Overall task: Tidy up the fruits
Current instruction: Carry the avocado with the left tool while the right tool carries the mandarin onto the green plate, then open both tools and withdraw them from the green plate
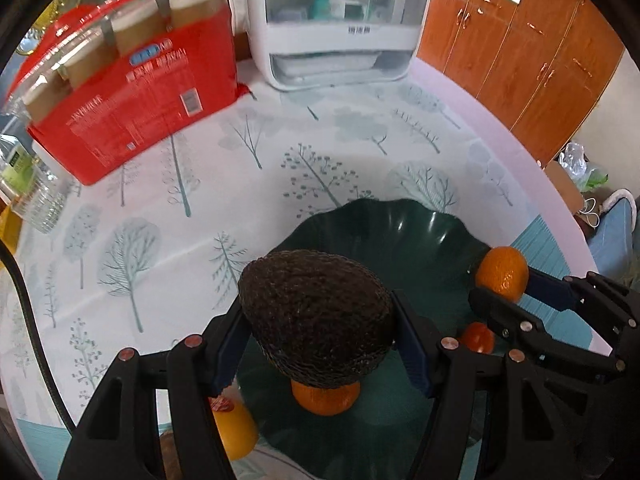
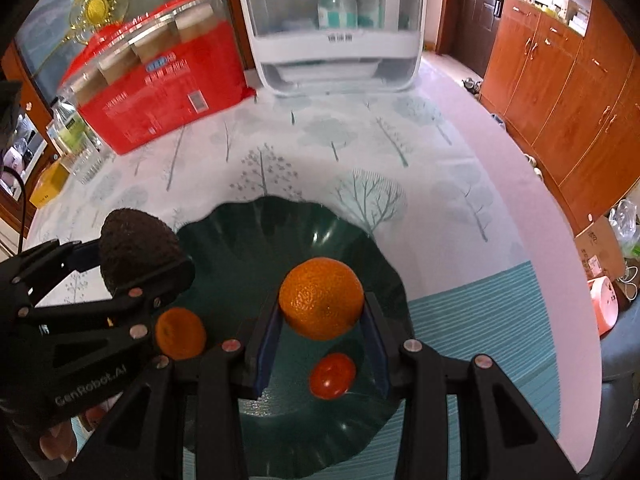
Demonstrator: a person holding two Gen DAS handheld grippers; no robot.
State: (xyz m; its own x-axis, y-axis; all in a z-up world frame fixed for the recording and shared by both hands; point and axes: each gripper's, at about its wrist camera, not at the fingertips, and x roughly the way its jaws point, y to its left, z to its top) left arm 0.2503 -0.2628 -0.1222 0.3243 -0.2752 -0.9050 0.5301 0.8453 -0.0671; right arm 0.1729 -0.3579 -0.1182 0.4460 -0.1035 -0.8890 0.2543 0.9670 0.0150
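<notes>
- Left tongs point(image 1: 320, 344) clamped on avocado point(image 1: 316, 316), lower centre, over bowl point(image 1: 400, 224) for drop-in.
- Right tongs point(image 2: 322, 336) clamped on orange point(image 2: 321, 298), also above bowl.

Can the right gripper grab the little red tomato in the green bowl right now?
Probably not yet. The right gripper is already shut on an orange, so it has no room for the tomato lying just below in the green bowl. Nothing else blocks the way once the orange is let go.
</notes>
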